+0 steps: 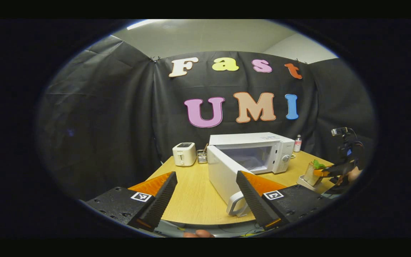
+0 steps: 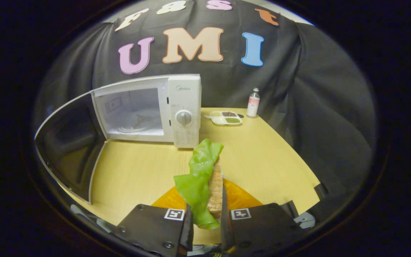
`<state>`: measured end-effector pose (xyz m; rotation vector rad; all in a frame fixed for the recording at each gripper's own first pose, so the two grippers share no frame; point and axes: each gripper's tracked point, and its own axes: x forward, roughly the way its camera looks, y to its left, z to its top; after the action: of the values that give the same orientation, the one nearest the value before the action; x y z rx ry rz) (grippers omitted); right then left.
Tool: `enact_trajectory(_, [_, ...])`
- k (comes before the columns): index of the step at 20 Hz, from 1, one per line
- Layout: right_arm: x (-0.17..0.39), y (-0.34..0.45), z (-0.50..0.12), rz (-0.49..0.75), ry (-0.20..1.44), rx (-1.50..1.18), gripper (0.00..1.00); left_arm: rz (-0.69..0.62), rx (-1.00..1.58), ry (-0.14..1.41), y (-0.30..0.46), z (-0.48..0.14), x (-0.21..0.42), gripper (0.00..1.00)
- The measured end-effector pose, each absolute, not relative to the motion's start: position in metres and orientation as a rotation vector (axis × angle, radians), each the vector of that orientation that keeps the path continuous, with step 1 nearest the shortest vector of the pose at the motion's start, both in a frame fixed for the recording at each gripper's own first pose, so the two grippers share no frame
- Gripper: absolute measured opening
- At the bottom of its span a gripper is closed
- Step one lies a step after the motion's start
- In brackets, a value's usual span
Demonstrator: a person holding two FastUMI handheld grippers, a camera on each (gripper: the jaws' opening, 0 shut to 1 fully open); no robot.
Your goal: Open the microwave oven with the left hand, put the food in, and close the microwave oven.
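1. The microwave (image 1: 259,153) is seen on the bench (image 1: 194,192) with its door (image 1: 227,182) swung open.
2. The left tongs (image 1: 205,200) are held apart, gripping nothing.
3. The right tongs (image 2: 205,217) are clamped on the sandwich (image 2: 205,178), raised before the microwave.

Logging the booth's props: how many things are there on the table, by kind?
Appliances: 2, microwave oven, toaster
Food: 2, sandwich, divided tray
Bottles: 1, bottle
Utensil holders: 1, holder
Total: 6
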<state>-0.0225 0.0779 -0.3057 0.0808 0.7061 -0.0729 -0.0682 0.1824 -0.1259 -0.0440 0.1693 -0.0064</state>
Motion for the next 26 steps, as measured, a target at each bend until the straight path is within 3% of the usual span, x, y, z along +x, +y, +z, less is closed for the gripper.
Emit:
enact_trajectory(1, [-0.015, 0.081, -0.296, -0.065, 0.688, 0.112, 0.28, -0.009, -0.047, 0.169, 0.182, -0.126, -0.068, 1.00])
enact_trajectory(2, [-0.010, 0.087, -0.286, -0.053, 0.675, 0.156, 0.32, -0.013, -0.052, 0.167, 0.181, -0.125, -0.066, 1.00])
enact_trajectory(3, [-0.004, 0.094, -0.278, -0.037, 0.666, 0.217, 0.28, -0.017, -0.056, 0.168, 0.180, -0.126, -0.067, 1.00])
enact_trajectory(7, [0.020, 0.133, -0.272, 0.007, 0.688, 0.422, 0.32, -0.007, -0.073, 0.178, 0.185, -0.128, -0.068, 0.98])
enact_trajectory(8, [0.023, 0.142, -0.274, 0.018, 0.703, 0.450, 0.27, 0.009, -0.075, 0.180, 0.190, -0.126, -0.070, 0.98])
enact_trajectory(10, [0.030, 0.168, -0.279, 0.048, 0.738, 0.596, 0.32, 0.032, -0.091, 0.167, 0.197, -0.118, -0.071, 0.94])
enact_trajectory(11, [0.032, 0.181, -0.280, 0.051, 0.758, 0.712, 0.32, 0.041, -0.103, 0.162, 0.199, -0.116, -0.071, 1.00])
enact_trajectory(14, [0.055, 0.202, -0.294, -0.001, 0.800, 1.006, 0.28, 0.066, -0.135, 0.158, 0.205, -0.110, -0.072, 0.98])
enact_trajectory(16, [0.066, 0.218, -0.302, -0.035, 0.823, 1.119, 0.32, 0.083, -0.153, 0.155, 0.210, -0.105, -0.072, 0.99])
enact_trajectory(24, [0.117, 0.279, -0.334, -0.125, 0.867, 1.384, 0.32, 0.109, -0.148, 0.130, 0.221, -0.093, -0.069, 0.94])
enact_trajectory(25, [0.124, 0.284, -0.337, -0.138, 0.865, 1.396, 0.27, 0.112, -0.149, 0.133, 0.220, -0.094, -0.068, 0.95])
enact_trajectory(26, [0.132, 0.289, -0.339, -0.150, 0.856, 1.412, 0.32, 0.117, -0.151, 0.134, 0.221, -0.093, -0.067, 0.94])
